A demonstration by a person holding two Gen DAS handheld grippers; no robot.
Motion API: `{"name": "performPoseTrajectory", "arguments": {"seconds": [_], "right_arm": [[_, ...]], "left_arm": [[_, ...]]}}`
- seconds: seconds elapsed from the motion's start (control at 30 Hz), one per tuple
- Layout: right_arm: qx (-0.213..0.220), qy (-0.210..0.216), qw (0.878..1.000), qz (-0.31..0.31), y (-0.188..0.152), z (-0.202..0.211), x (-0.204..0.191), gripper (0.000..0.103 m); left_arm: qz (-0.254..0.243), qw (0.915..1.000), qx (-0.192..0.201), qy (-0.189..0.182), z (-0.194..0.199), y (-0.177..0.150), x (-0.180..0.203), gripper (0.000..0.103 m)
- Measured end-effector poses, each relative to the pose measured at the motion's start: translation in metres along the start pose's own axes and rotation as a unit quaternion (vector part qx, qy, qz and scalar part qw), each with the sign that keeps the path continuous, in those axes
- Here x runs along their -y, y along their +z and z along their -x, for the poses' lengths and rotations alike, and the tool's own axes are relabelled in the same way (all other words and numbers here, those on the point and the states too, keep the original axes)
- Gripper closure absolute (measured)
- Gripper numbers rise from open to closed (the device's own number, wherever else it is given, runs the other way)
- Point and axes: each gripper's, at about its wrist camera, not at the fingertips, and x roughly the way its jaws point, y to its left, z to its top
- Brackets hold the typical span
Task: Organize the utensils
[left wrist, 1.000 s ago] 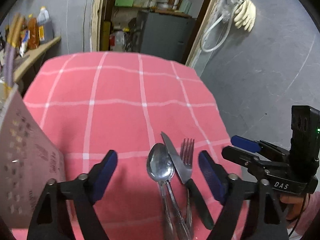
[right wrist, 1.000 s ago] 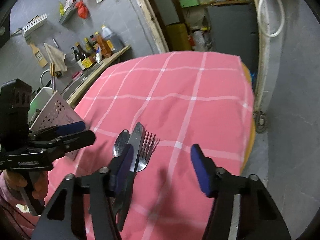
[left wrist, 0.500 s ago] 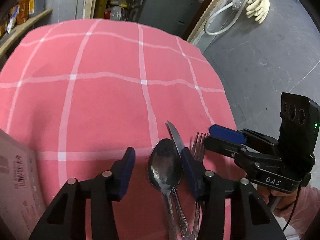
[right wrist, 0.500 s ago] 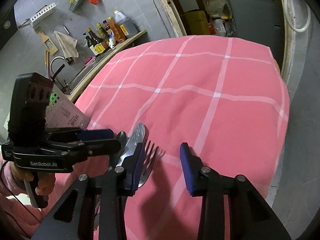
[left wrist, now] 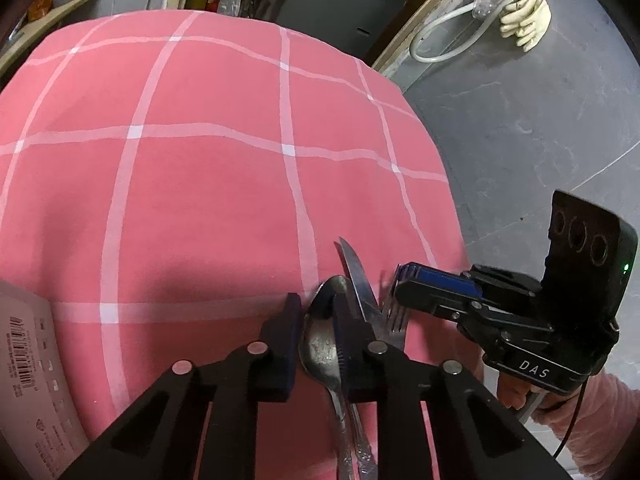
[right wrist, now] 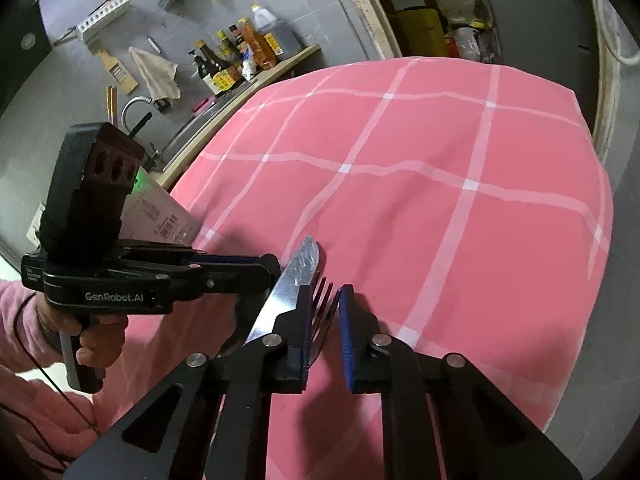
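both grippers just closed: your left gripper (left wrist: 316,330) clamped the spoon (left wrist: 320,346) and your right gripper (right wrist: 323,330) pinched the fork (right wrist: 322,312), the knife (right wrist: 286,290) lying between them on the pink tablecloth (left wrist: 200,200); both seemed ready to lift.

On the desk (left wrist: 192,200) near its front edge, a spoon (left wrist: 320,344), a knife (left wrist: 358,280) and a fork (right wrist: 324,312) lie side by side, spoon on the left, knife in the middle, fork on the right, tips pointing away from me. My left tool (left wrist: 316,332) sits around the spoon's bowl; my right tool (right wrist: 324,328) sits around the fork, just right of the knife. A perforated container (left wrist: 32,380), perhaps a basket, stands to the left. Behind it, bottles (right wrist: 240,56) line a shelf.
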Motion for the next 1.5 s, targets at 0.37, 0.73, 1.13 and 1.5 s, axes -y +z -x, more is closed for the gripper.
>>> {"name": "performPoseTrajectory", "arguments": {"seconds": [0.37, 0.73, 1.13, 1.5], "right_arm": [[0.033, -0.051, 0.997, -0.054, -0.020, 0.026, -0.006, 0.098], [0.065, -0.141, 0.988, -0.024, -0.017, 0.052, -0.044, 0.099], [0.120, -0.179, 0.976, -0.013, -0.007, 0.080, -0.071, 0.101], [0.160, -0.211, 0.964, -0.004, 0.004, 0.095, -0.089, 0.101]], "left_arm": [[-0.006, 0.9999, -0.009, 0.002, 0.010, 0.000, 0.003, 0.101], [-0.074, 0.9957, 0.023, 0.050, 0.040, -0.001, 0.034, 0.101], [-0.078, 0.9915, 0.095, 0.044, 0.085, -0.012, 0.028, 0.101], [-0.074, 0.9850, 0.149, 0.044, 0.109, -0.009, 0.028, 0.101]]}}
